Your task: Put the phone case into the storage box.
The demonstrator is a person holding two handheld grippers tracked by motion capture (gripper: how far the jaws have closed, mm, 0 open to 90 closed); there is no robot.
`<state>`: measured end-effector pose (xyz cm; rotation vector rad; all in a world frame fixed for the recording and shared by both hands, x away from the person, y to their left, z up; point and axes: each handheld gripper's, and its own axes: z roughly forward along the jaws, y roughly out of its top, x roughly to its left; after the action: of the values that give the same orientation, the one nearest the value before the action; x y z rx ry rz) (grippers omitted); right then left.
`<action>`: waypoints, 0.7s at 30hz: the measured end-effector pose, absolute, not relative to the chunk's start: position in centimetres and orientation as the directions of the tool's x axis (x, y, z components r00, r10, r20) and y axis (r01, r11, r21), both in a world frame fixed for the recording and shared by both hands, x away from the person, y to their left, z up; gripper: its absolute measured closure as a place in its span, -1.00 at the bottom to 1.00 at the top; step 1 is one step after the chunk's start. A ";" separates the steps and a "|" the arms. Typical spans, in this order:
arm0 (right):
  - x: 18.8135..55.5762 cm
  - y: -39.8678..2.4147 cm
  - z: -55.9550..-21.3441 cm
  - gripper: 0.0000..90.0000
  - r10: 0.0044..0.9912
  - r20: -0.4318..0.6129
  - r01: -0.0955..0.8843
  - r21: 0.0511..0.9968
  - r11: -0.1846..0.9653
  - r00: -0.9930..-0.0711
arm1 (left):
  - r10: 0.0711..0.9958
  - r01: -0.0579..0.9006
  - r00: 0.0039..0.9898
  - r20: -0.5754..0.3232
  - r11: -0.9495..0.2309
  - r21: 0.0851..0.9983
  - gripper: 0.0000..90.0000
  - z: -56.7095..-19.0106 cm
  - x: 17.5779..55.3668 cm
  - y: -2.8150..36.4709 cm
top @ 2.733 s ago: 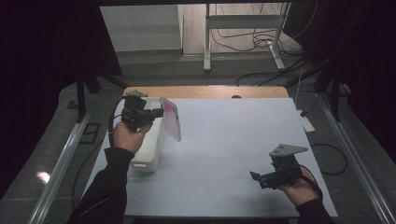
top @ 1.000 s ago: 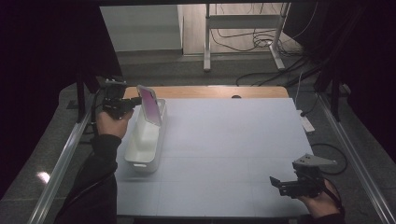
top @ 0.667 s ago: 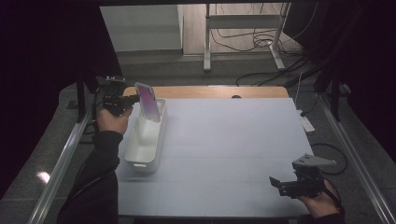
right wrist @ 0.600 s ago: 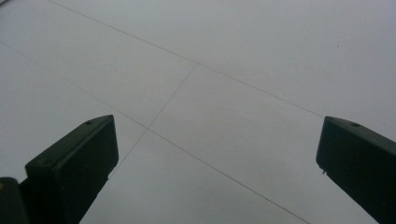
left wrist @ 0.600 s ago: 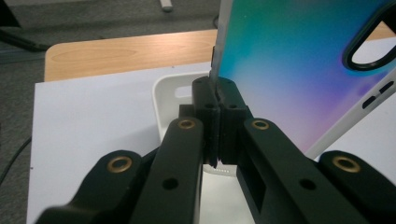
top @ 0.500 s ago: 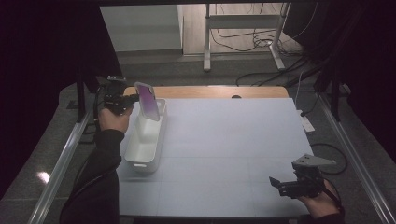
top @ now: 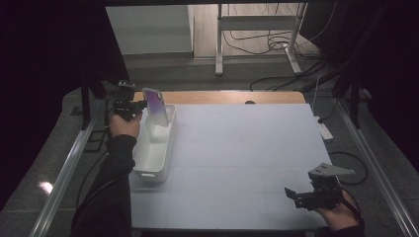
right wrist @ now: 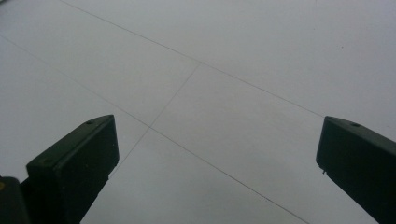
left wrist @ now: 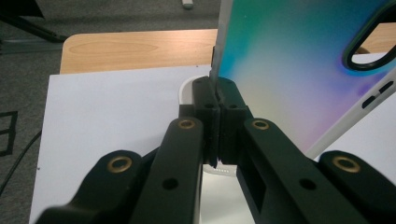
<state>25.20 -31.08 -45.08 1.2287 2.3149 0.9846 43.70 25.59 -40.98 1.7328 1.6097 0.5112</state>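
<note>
From above, the left gripper [top: 134,105] holds a phone case [top: 155,106] over the far end of the white bin [top: 153,148].

Its own camera shows the jaws pinching the case edge.

The right gripper [right wrist: 217,161] is open over the table [right wrist: 233,70].

Next, I think: lower and let go.

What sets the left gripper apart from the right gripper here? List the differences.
The left gripper has its jaws shut on the edge of an iridescent phone case; the right gripper has jaws spread wide with nothing between them. In the high view the left gripper is at the far end of the white bin, while the right gripper is low over the white tabletop near its front right corner. Both are black, hand-held, two-jaw tools.
</note>
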 end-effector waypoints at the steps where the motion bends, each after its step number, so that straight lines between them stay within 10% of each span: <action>1: 25.2 -31.1 -45.1 -1.00 0.822 0.022 0.586 0.712 0.386 -0.569 | 0.974 0.694 0.145 -0.172 0.023 0.719 0.97 -41.1 43.8 25.6; 21: 25.2 -31.0 -45.1 -1.00 0.814 0.016 0.579 0.711 0.399 -0.580 | 0.987 0.717 0.091 -0.132 0.027 0.697 0.97 -43.2 46.0 24.0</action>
<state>25.18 -30.98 -45.11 1.2086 2.3264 0.9824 45.98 23.97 -43.24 1.7467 1.6824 0.5530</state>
